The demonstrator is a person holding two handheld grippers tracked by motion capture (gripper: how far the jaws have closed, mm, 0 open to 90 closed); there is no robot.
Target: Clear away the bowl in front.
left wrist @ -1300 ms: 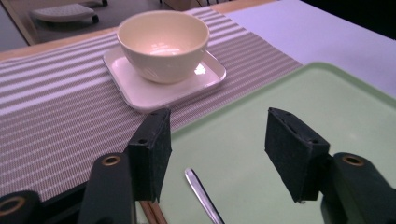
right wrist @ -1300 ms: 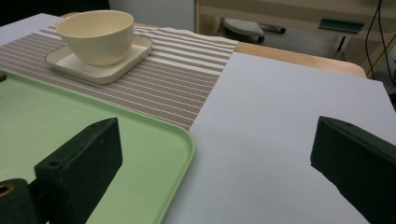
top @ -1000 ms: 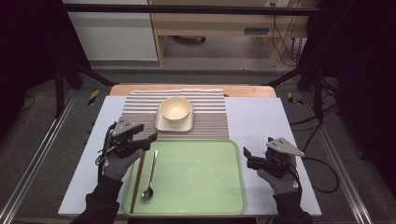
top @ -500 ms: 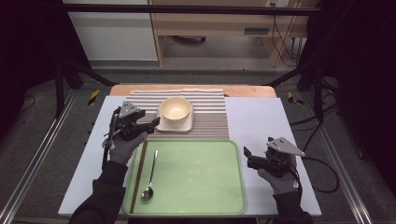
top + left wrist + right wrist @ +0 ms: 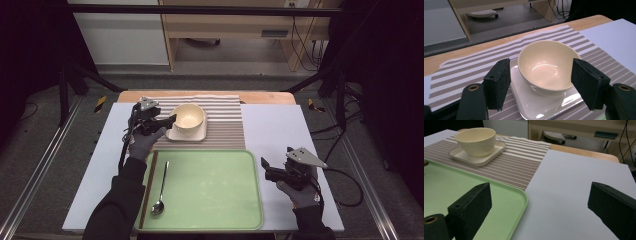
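Left tongs point(image 5: 167, 122): we see them over the striped mat, just beside the bowl's left side, jaws wide apart and holding nothing. In the left gripper view point(image 5: 541, 85) the two black jaws stand either side of the bowl's near wall, clear of it.
Bowl point(image 5: 188, 117): we find the cream bowl standing upright on its saucer at the back middle of the worktop; it looks empty inside point(image 5: 547, 66).
Saucer point(image 5: 196, 134): a square cream dish with rounded corners, lying flat on the mat under the bowl.
Mat point(image 5: 225, 122): a grey and white striped mat, set between the tray's far edge and the wooden strip at the back of the worktop.
Right tongs point(image 5: 264, 170): we see them held low over the pale worktop just right of the tray, jaws wide apart and empty point(image 5: 541, 212).
Tray point(image 5: 210, 185): a green tray at the near middle, its top edge touching the mat.
Spoon point(image 5: 161, 189): it lies in the tray's left part, bowl end toward the person.
Chopsticks point(image 5: 148, 187): dark sticks lying along the tray's left rim, just beside the spoon.
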